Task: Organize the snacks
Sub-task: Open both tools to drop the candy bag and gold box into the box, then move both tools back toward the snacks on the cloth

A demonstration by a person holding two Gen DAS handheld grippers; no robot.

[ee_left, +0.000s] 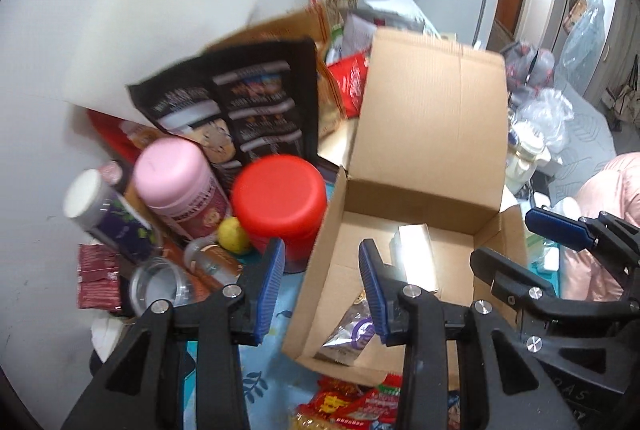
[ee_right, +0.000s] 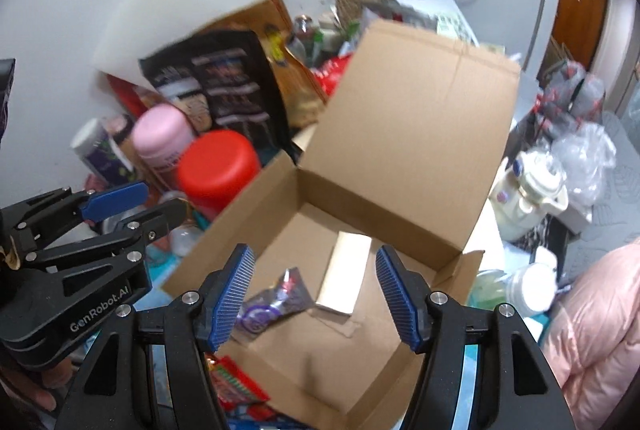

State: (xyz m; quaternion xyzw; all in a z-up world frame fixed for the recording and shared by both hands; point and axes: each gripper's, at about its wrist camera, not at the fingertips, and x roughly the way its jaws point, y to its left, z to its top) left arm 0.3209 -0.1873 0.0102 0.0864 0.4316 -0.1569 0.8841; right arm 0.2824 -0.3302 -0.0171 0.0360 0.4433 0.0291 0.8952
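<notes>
Both the left gripper and right gripper hang spread wide and empty over the open cardboard box, where a purple snack packet and silver box lie ahead between the right fingers; "GenRobot.AI" marks the left one.

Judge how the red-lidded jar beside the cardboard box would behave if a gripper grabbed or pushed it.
The red-lidded jar looks rigid plastic, so it should not crush. Its lid appears wider than the left gripper's open jaws, so a top grasp would probably fail. Standing upright among crowded containers beside the cardboard box, it would likely slide or knock neighbours, and roll if tipped.
</notes>
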